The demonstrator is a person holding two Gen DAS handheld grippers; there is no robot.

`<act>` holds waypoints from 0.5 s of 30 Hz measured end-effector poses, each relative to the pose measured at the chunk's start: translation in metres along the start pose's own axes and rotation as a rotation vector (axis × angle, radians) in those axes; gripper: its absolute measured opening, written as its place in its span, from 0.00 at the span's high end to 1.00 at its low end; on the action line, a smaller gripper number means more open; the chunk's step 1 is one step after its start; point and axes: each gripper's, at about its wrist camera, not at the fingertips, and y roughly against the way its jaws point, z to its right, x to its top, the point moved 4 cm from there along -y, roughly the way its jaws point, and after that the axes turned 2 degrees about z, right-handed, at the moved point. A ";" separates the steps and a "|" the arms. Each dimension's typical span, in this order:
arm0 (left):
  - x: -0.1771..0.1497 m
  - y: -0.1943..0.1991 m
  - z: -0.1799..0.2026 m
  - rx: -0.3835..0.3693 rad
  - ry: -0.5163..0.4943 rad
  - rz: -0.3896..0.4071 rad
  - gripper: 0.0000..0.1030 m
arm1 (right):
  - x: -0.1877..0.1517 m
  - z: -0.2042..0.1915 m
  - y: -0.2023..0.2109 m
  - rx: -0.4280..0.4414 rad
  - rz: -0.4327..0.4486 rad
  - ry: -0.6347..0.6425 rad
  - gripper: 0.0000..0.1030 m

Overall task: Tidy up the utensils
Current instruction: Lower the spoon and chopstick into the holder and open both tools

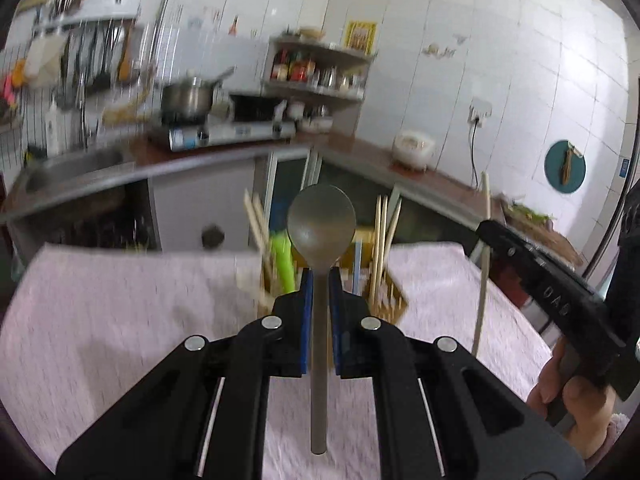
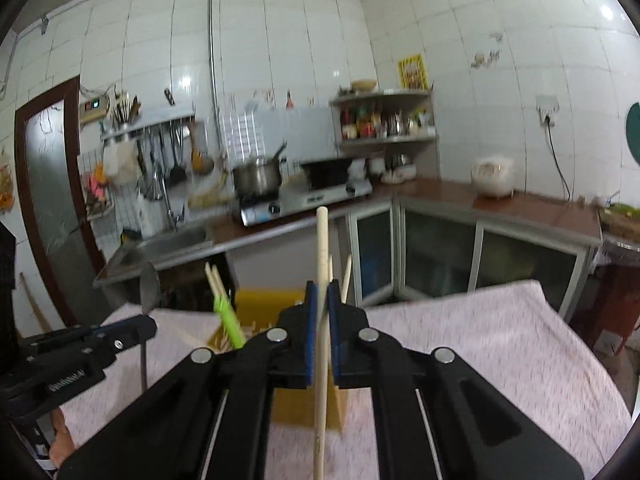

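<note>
My left gripper (image 1: 319,276) is shut on a grey metal spoon (image 1: 321,220), held upright with the bowl above the fingers and the handle running down between them. My right gripper (image 2: 319,292) is shut on a pale wooden chopstick (image 2: 322,240), held upright. Both hover above a yellow utensil holder (image 2: 264,304) on the pink-clothed table (image 1: 120,312). The holder contains several wooden chopsticks (image 1: 380,232) and a green utensil (image 1: 282,260). The right gripper with its chopstick shows in the left wrist view (image 1: 486,232); the left gripper with the spoon shows in the right wrist view (image 2: 150,324).
A kitchen counter (image 2: 500,204) runs behind the table with a sink (image 2: 172,240), a gas stove with a steel pot (image 2: 258,178), a corner spice shelf (image 2: 384,120) and a rice cooker (image 2: 493,176). Hanging tools line the tiled wall at left.
</note>
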 end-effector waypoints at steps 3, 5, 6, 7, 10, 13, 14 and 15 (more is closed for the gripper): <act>0.024 -0.004 0.005 -0.017 -0.016 0.071 0.93 | 0.017 -0.002 -0.001 0.004 0.059 -0.013 0.94; 0.034 -0.006 0.007 -0.014 -0.032 0.123 0.93 | 0.030 -0.001 -0.004 0.003 0.132 -0.018 0.94; 0.039 -0.008 0.008 -0.007 -0.040 0.147 0.93 | 0.035 -0.002 -0.006 0.005 0.172 -0.016 0.94; 0.043 -0.011 0.008 -0.002 -0.042 0.181 0.93 | 0.038 -0.003 -0.008 0.004 0.197 -0.015 0.94; 0.049 -0.021 0.005 -0.011 -0.033 0.233 0.93 | 0.046 -0.006 -0.015 0.012 0.262 -0.021 0.94; 0.052 -0.035 0.001 -0.038 -0.027 0.268 0.93 | 0.045 -0.010 -0.025 0.020 0.306 -0.021 0.94; 0.053 -0.040 0.000 -0.039 -0.028 0.278 0.93 | 0.044 -0.011 -0.028 0.022 0.323 -0.022 0.94; 0.052 -0.044 -0.001 -0.036 -0.031 0.285 0.93 | 0.044 -0.012 -0.032 0.021 0.333 -0.019 0.94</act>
